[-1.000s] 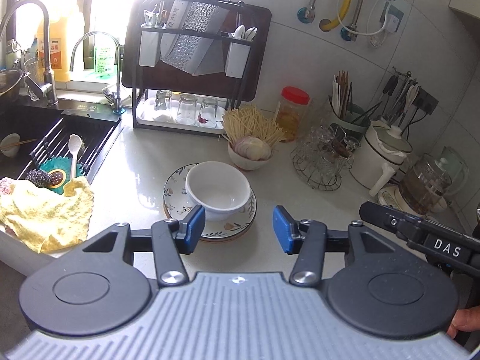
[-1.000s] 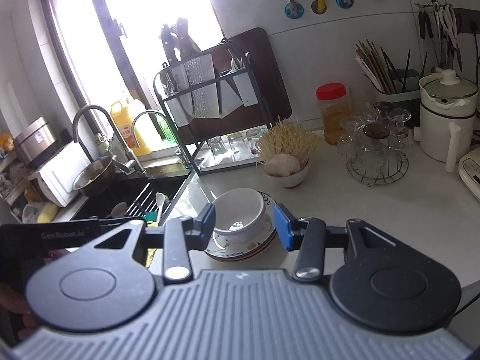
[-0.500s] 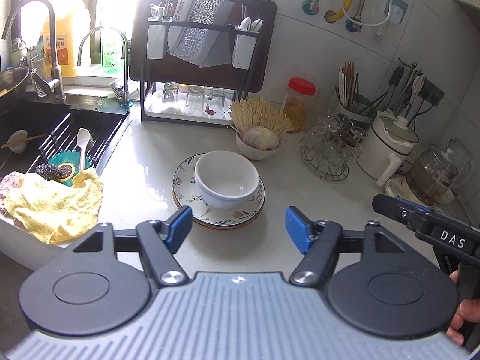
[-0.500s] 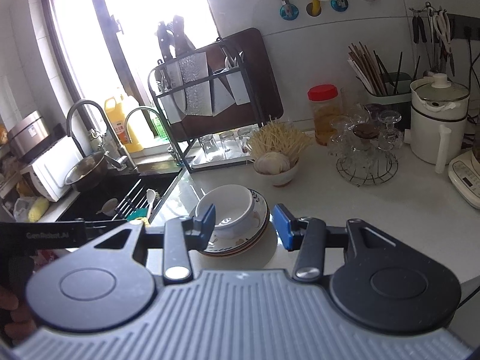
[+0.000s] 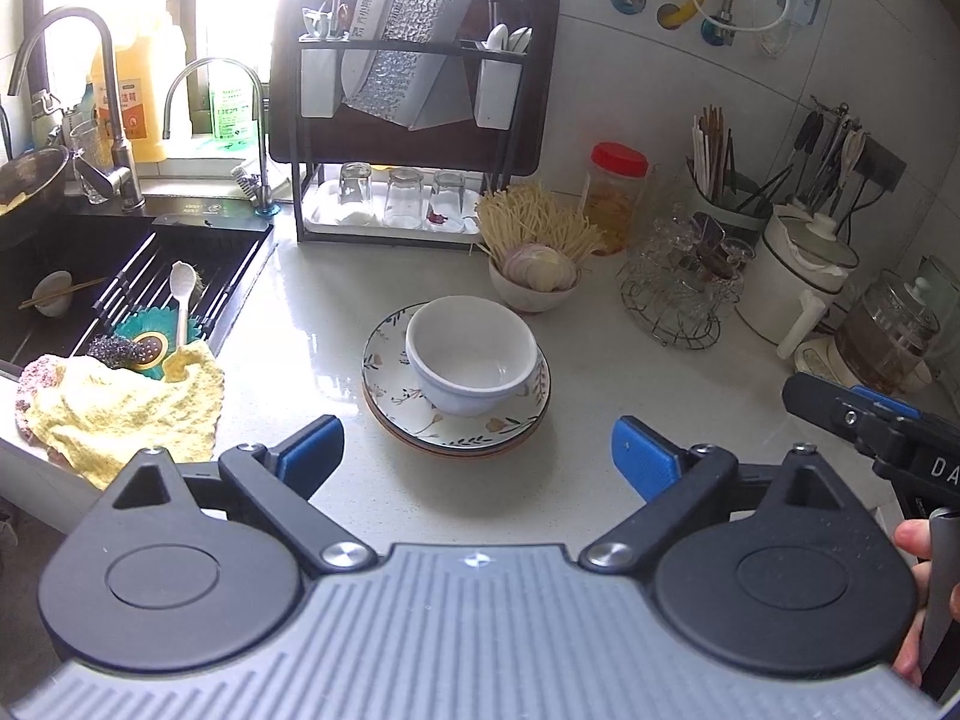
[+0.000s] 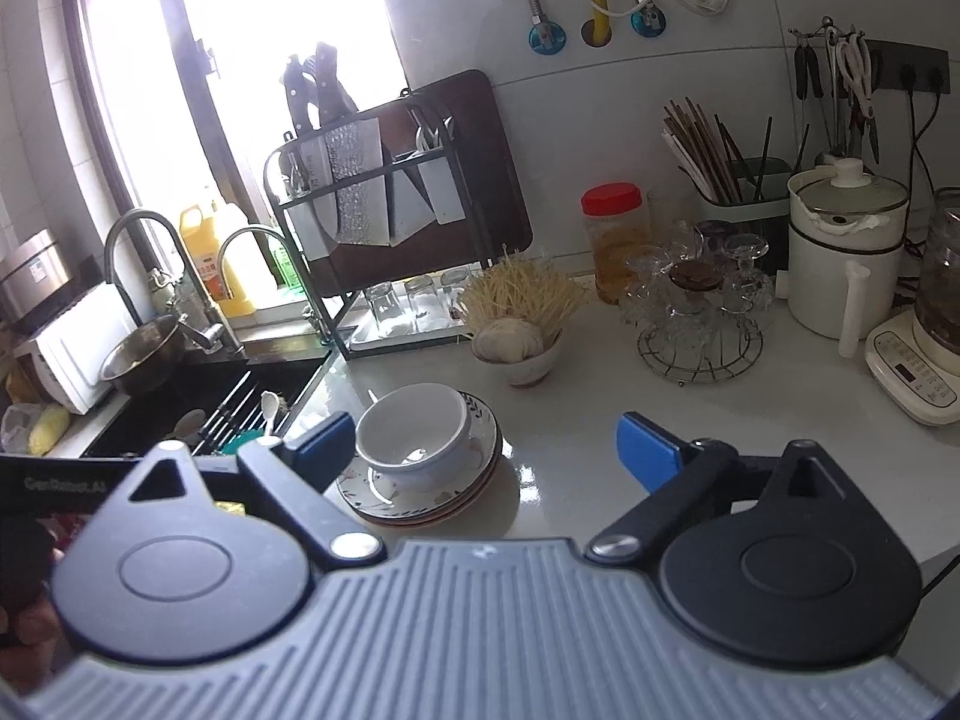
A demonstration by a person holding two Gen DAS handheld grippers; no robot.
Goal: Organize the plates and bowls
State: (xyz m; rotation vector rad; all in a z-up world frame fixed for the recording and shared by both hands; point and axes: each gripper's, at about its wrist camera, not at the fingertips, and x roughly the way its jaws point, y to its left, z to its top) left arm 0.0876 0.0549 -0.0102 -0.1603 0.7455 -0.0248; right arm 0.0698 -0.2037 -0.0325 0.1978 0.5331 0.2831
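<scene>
A white bowl [image 5: 471,354] sits upright inside the top plate of a small stack of flowered plates [image 5: 384,375] on the pale surface [image 5: 312,324], just in front of a smaller bowl of noodles [image 5: 534,276]. Both grippers hang back from the stack and touch nothing.

The left gripper [image 5: 477,456] faces the stack head-on; its jaws are opening and stand spread wide, the blue pads flanking the near rim of the plates with only bare surface between them. The right gripper [image 6: 486,450] looks at the same stack from the other side; its jaws are opening too, spread wide, and the stack lies ahead and toward its left finger rather than between the pads. From the left wrist view, part of the right gripper shows at the right edge.

Left of the stack, a yellow cloth [image 5: 120,414] is draped over the edge of the sink [image 5: 72,252]. A wire rack of glasses [image 5: 678,294] stands to the right.
</scene>
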